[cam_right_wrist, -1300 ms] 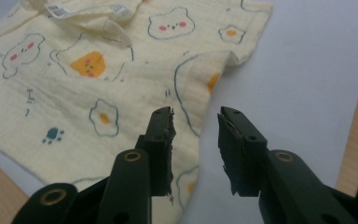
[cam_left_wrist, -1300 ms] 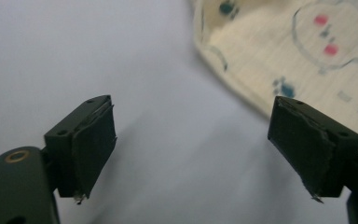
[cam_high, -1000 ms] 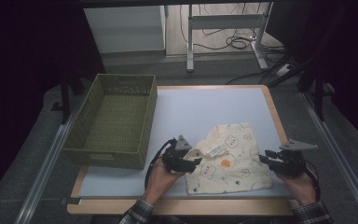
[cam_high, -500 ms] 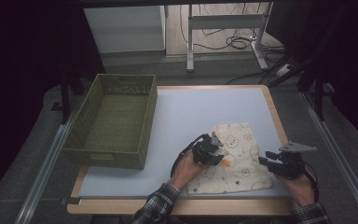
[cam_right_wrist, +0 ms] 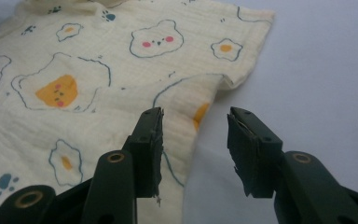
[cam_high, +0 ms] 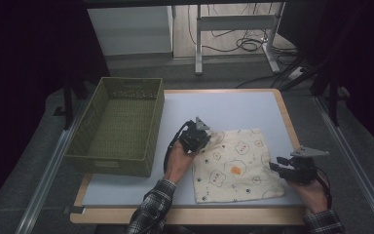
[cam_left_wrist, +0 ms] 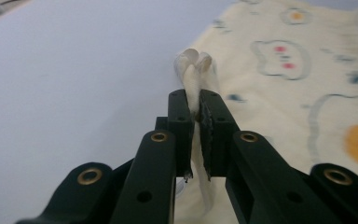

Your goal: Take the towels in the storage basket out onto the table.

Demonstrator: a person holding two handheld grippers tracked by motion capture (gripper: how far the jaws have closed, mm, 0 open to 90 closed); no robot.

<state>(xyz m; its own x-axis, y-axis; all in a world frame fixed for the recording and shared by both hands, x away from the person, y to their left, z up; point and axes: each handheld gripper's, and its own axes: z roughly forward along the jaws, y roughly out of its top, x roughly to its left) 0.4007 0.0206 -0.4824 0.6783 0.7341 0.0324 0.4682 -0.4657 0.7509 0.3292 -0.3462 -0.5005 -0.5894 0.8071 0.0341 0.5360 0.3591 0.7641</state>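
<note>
A cream cloth (cam_high: 238, 165) printed with bears and eggs lies spread on the table's near right part. My left gripper (cam_high: 208, 135) is at its far left corner. In the left gripper view the jaws have just closed, and my left gripper (cam_left_wrist: 196, 100) is shut on a bunched fold of the cloth (cam_left_wrist: 284, 70). My right gripper (cam_high: 276, 165) sits at the cloth's right edge. In the right gripper view the right gripper (cam_right_wrist: 195, 122) is open, its jaws having just widened slightly. It straddles the edge of the cloth (cam_right_wrist: 98, 84) without pinching it.
A green woven basket (cam_high: 117, 161) stands empty on the left of the table (cam_high: 224, 107). Bare pale tabletop stretches behind the cloth. A desk frame and cables lie on the floor beyond the far edge.
My left hand has moved from the cloth's near left side up to its far left corner and closed on a fold there. The right hand has stayed put.
</note>
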